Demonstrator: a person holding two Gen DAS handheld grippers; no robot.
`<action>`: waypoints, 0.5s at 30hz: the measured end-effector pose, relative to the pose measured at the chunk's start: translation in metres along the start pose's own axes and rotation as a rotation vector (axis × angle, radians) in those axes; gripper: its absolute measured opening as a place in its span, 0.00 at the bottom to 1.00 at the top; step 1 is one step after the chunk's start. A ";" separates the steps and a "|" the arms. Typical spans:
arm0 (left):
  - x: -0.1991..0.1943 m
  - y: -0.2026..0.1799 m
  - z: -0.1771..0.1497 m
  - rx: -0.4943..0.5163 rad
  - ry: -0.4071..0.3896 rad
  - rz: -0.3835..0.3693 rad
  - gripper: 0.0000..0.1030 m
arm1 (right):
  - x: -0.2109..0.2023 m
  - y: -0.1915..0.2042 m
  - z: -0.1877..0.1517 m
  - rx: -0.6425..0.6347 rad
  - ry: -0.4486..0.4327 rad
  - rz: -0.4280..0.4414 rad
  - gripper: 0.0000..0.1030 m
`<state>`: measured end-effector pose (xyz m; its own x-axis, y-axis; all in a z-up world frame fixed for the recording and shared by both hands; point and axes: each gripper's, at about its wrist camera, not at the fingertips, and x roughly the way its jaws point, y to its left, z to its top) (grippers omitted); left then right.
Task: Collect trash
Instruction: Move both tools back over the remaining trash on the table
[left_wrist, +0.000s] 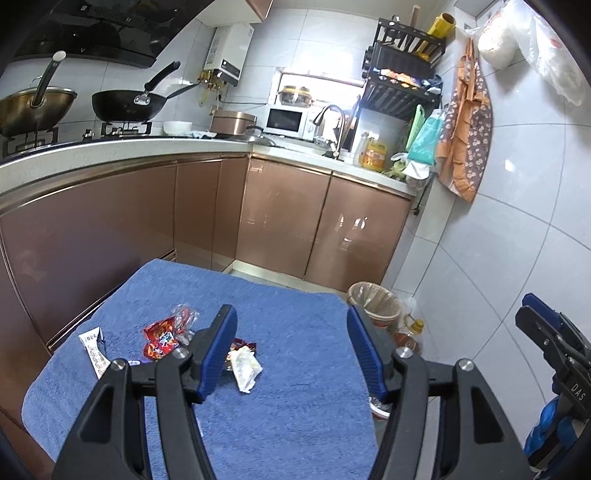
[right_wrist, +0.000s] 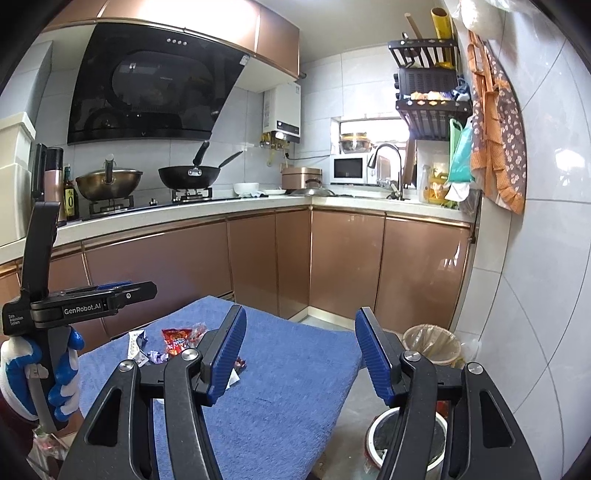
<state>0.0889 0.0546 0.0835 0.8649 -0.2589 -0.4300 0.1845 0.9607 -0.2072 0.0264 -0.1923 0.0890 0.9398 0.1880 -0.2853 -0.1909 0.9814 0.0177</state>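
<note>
A: Small kitchen, copper cabinets, blue towel (left_wrist: 295, 325) over a low table. Trash sits on its left half: red snack wrapper (left_wrist: 161, 339), crumpled tissue (left_wrist: 245, 367) just beside it, white sachet (left_wrist: 94, 350) near the left edge. Lined bin (left_wrist: 375, 301) on the floor off the towel's far right corner.

B: Claws?

A: Left gripper (left_wrist: 291, 349) about half open, nothing between the blue pads, hanging above the towel with the tissue by its left finger. Right gripper (right_wrist: 299, 354) likewise partly open and empty, further right and aimed toward the bin side.

B: Next step, I'd judge, is the first pick. Left takes the tissue?

A: Yes, it's closest. Swing left so the tissue centres between the pads, drop until the tips brush the towel, then close. Risk: pinching terry pile along with it and dragging the cloth. Come in shallow and grab the raised crumple, not the flat edge.
</note>
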 end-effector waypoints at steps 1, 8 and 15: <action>0.004 0.003 -0.002 -0.002 0.005 0.008 0.58 | 0.003 -0.001 -0.001 0.002 0.006 0.002 0.59; 0.029 0.026 -0.016 -0.021 0.035 0.045 0.59 | 0.031 0.000 -0.014 0.012 0.058 0.017 0.59; 0.059 0.055 -0.034 -0.040 0.087 0.070 0.60 | 0.061 0.004 -0.027 0.012 0.119 0.037 0.59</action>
<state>0.1340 0.0885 0.0174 0.8310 -0.2004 -0.5190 0.1048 0.9726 -0.2076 0.0751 -0.1779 0.0455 0.8917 0.2188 -0.3961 -0.2207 0.9745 0.0416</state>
